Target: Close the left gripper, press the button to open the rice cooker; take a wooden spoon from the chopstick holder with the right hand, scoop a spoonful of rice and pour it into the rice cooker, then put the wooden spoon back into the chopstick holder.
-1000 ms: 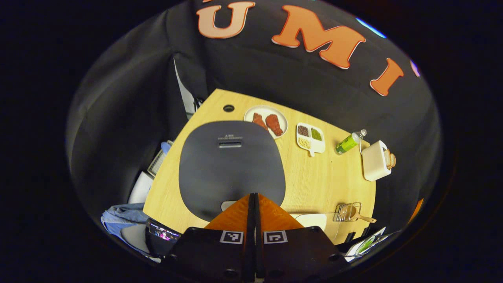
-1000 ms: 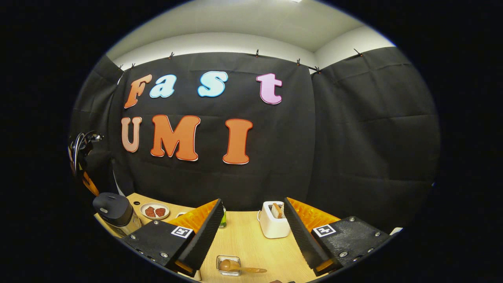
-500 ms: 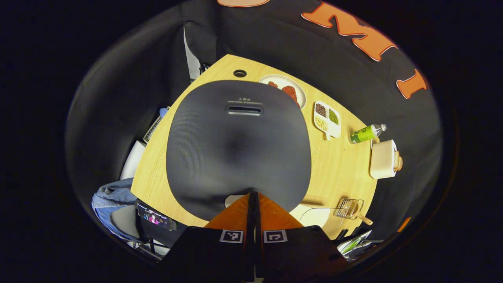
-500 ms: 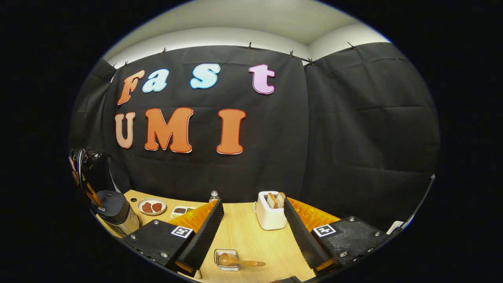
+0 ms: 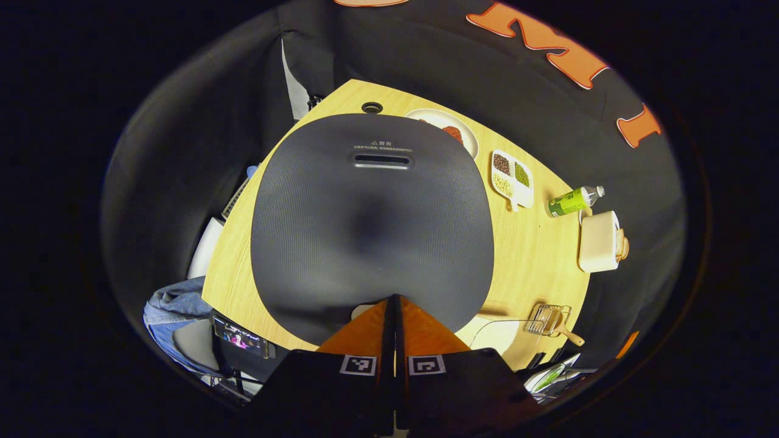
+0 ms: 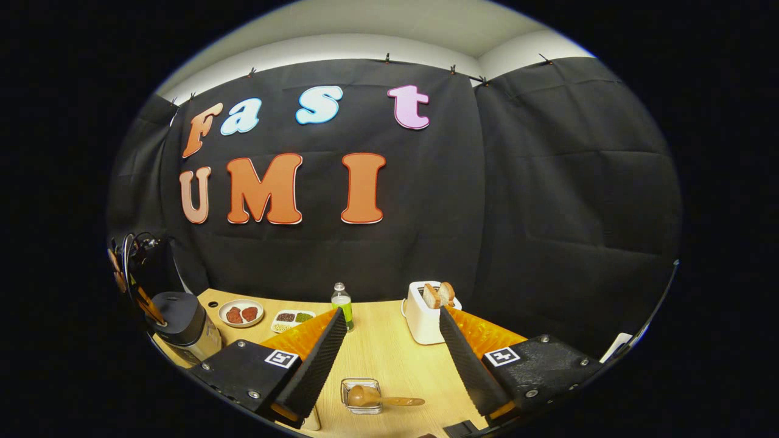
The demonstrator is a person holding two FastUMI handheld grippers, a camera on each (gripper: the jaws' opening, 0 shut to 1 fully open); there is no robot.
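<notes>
The rice cooker (image 5: pixel 371 225) lid looks matt and finely ribbed; the counter (image 5: pixel 529 255) shows pale wood grain; the wooden spoon (image 6: pixel 377 398) looks smooth.

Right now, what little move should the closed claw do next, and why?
Probably push the left claw a bit further down onto the button at the front edge of the rice cooker. The claw is shut and its tip sits right at that edge, yet the lid still lies flat and closed. The right claw waits open above the wooden spoon.
</notes>
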